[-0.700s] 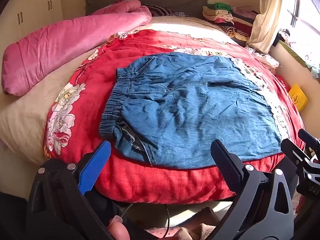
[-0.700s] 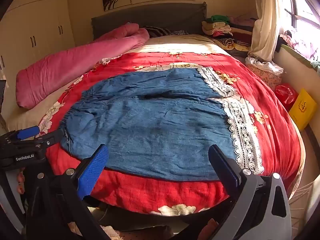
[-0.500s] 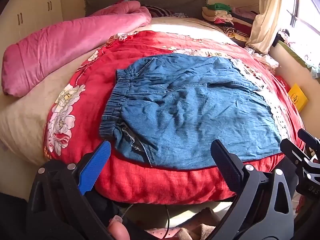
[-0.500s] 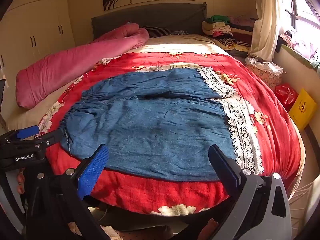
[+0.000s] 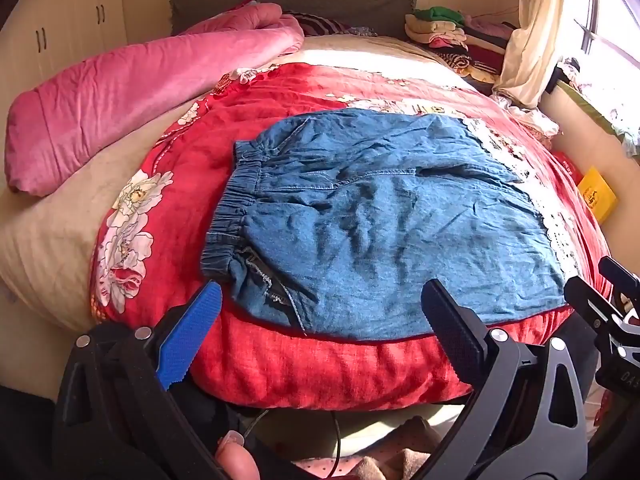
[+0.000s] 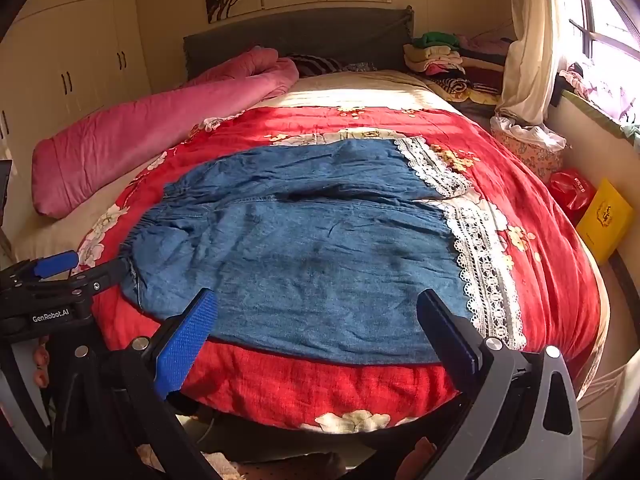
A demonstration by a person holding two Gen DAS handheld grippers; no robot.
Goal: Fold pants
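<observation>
Blue-padded left gripper [image 5: 320, 308] of mine gaping wide and empty, right gripper [image 6: 316, 312] likewise, both short of the denim pants [image 5: 384, 224], crinkled, elastic-waisted, lace-hemmed, flat on red floral quilt [image 6: 540, 216].

Red floral quilt [image 6: 532, 216], rolled pink blanket [image 5: 120, 92], yellow box [image 6: 604, 220], stacked clothes [image 6: 436, 56]

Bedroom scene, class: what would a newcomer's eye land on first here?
First, the blue denim pants spread flat in the middle of the red floral quilt, lace-trimmed hems to the right. Next, the rolled pink blanket along the bed's left side. Both open tools, left tool and right tool, hover at the near edge.
</observation>
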